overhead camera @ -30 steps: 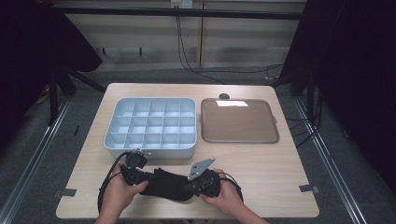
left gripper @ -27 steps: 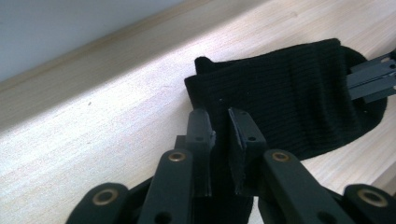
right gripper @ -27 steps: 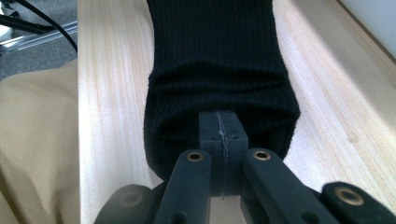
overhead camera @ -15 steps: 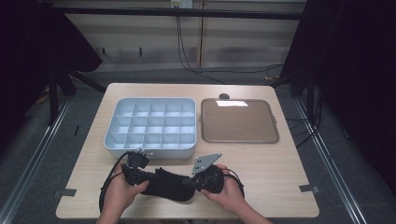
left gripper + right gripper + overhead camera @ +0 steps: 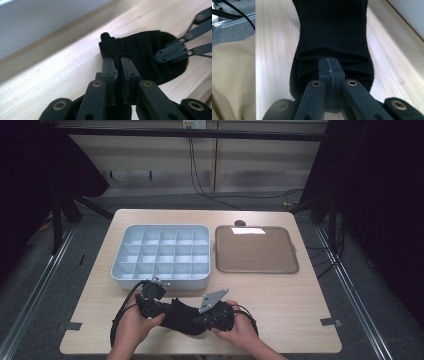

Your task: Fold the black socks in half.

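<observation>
Nearest the person, a black sock (image 5: 182, 316) lies flat on the bench (image 5: 300, 305), close to its front edge. Each hand holds a tool at one end of it.

The right tool (image 5: 329, 67) has its jaws pressed fully together, with the sock's end bunched around their tips. It looks like it pinches the cloth there, likely to keep that end from sliding. From above, the right tool (image 5: 216, 312) sits at the sock's right end with a grey plate on top.

The left tool (image 5: 117, 71) has just been closing. Its jaws now stand almost together, with a thin slit left between them, and the dark sock (image 5: 147, 56) lies right at their tips. A small fold of cloth sticks up just past them. It is hard to tell if the pads truly bite the cloth or only touch it. From above, the left tool (image 5: 150, 295) sits at the sock's left end. Holding both ends would let the person stretch, fold or lift the sock.

The hands and tools cover much of the sock from above, so its full shape stays hidden.

Farther back sit a pale box (image 5: 162, 255) with many small cells and a brown tray (image 5: 255, 251), side by side. A small dark thing (image 5: 240, 223) behind the tray is too tiny to name.
</observation>
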Action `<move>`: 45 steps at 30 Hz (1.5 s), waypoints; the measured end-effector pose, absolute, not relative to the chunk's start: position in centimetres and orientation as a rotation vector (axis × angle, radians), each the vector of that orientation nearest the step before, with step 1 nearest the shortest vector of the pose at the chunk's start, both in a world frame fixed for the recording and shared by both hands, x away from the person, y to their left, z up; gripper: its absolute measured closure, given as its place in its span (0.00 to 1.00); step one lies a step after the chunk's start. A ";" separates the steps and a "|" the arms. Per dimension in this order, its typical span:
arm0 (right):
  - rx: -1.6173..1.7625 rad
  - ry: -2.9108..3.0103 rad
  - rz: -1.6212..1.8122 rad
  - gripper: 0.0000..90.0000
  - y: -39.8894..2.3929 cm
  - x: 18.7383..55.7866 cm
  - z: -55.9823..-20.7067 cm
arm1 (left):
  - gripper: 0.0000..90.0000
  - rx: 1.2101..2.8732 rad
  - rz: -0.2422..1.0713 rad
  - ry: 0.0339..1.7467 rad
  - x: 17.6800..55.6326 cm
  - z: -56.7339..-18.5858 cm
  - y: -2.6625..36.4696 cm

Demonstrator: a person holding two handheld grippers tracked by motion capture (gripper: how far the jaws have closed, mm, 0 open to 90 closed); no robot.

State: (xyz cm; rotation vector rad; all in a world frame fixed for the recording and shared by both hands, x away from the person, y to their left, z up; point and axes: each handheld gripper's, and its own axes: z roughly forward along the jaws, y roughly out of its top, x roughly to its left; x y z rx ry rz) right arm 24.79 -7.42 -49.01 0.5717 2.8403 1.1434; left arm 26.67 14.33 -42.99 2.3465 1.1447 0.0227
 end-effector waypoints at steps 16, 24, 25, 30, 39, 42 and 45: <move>0.566 2.816 1.174 1.00 -7.1 24.6 -49.2 | 0.92 2.345 -0.035 1.105 26.8 -43.1 12.9; 0.554 2.812 1.184 1.00 -7.2 24.8 -49.2 | 0.92 2.356 -0.060 1.096 26.7 -43.7 12.2; 0.557 2.815 1.184 1.00 -7.2 24.8 -49.1 | 0.92 2.362 -0.058 1.094 26.7 -43.8 12.3; 0.561 2.798 1.204 1.00 -7.6 24.7 -48.4 | 0.92 2.353 -0.062 1.106 26.8 -44.0 12.3; 0.541 2.821 1.194 0.99 -8.3 24.0 -47.7 | 0.92 2.380 -0.055 1.094 27.0 -44.1 12.0; 0.525 2.825 1.165 0.99 -8.3 23.7 -47.7 | 0.92 2.373 -0.057 1.098 27.1 -44.1 11.9; 0.537 2.828 1.157 0.99 -8.2 23.8 -48.0 | 0.92 2.378 -0.059 1.087 27.1 -44.0 11.9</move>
